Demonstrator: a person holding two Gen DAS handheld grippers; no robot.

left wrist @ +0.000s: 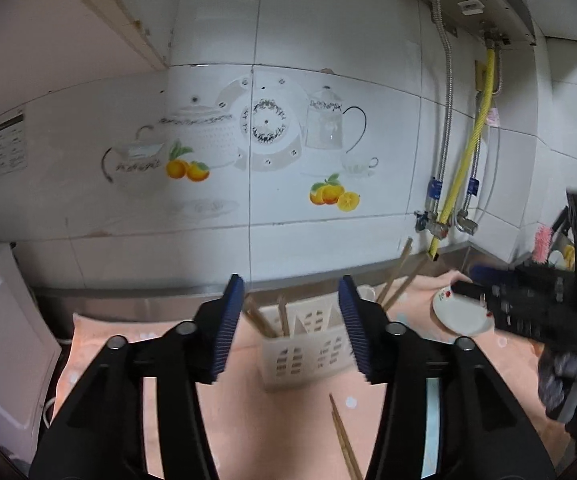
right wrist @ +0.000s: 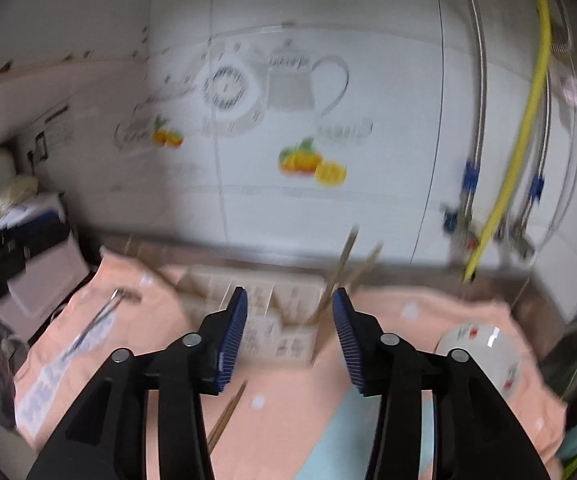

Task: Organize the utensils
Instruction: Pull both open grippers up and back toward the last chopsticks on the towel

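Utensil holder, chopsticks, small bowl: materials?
Utensil holder: looks like cream moulded plastic, matte, with slotted vent holes. Chopsticks: probably wood or bamboo, with a brown, dull, faintly grained look. Bowl: likely glazed ceramic, glossy white with a small red printed pattern. The right wrist view is too blurred to add more.

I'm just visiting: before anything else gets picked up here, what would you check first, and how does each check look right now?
1. Left hand-held gripper open and empty: ok.
2. Right hand-held gripper open and empty: ok.
3. Utensil holder upright on the peach cloth: ok.
4. Loose chopstick lying reachable in front of the holder: ok.
5. All utensils put away: not ok; that chopstick is still out.
6. Right wrist view sharp enough to aim: not ok, blurred.
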